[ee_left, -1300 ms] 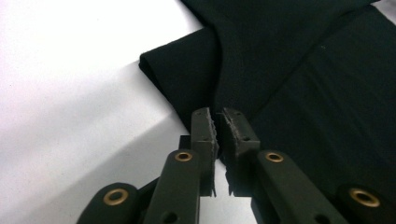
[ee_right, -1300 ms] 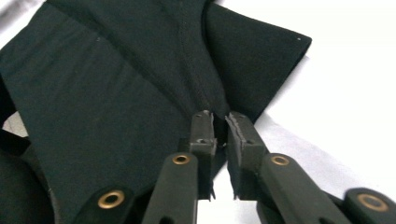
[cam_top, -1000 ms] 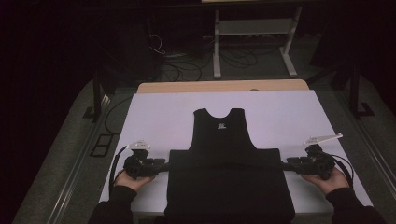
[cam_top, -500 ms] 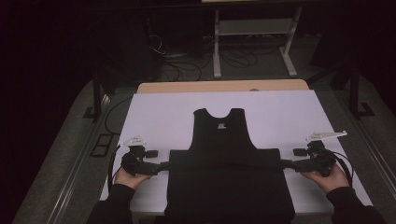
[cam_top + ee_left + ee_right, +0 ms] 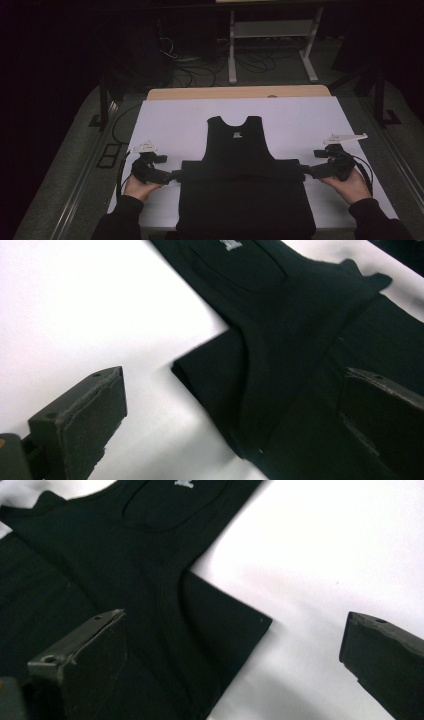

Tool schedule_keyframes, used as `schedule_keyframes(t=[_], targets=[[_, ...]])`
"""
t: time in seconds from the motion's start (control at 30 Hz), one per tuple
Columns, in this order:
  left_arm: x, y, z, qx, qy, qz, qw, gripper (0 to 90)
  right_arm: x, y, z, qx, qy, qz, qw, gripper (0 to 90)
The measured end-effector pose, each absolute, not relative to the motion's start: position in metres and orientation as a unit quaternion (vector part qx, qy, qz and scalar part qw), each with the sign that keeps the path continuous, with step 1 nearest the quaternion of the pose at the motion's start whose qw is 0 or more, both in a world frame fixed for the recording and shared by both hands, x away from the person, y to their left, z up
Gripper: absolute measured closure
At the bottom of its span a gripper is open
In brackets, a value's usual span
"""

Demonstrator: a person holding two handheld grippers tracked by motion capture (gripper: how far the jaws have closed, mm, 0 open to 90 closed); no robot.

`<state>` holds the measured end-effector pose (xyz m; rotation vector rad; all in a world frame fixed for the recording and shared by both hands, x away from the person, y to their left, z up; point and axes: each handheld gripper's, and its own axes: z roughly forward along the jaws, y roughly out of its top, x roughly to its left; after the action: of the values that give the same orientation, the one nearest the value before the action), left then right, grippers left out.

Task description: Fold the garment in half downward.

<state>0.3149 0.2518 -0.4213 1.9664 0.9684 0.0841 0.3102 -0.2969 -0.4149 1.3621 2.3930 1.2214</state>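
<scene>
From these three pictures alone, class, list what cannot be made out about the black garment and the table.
- Black garment: its near hem, cut off by the bottom edge of the high view.
- White mark below the neckline: too small in the high view, cropped and blurred in both gripper views.
- Whatever lies under the folded lower panel: covered by the cloth.
- Room beyond the table: lost in darkness in the high view.

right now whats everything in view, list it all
tank top: one, black, flat mid-table, folded part across its lower half
table cover: one, white, under the garment
table edge: one, wooden, far side
metal stand: one, pale, on the floor beyond the table
cables: several, dark, on the floor
left gripper: one, black, at the fold's left end, jaws open, just opened
right gripper: one, black, at the fold's right end, jaws open, just opened
</scene>
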Motion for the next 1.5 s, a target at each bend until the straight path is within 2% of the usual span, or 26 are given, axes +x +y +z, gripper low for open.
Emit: schedule_keyframes(t=[0.4,0.63,1.5], targets=[[0.321,0.253,-0.411,0.783,0.392,0.046,0.480,0.0,0.325,-0.291,-0.408,0.439,0.796,0.410,0.073,0.0],[0.325,0.247,-0.406,0.797,0.384,0.071,0.461,0.0,0.335,-0.292,-0.401,0.440,0.791,0.418,0.076,0.0],[0.365,0.233,-0.369,0.810,0.350,0.063,0.466,0.0,0.372,-0.285,-0.366,0.418,0.799,0.423,0.088,0.0]])
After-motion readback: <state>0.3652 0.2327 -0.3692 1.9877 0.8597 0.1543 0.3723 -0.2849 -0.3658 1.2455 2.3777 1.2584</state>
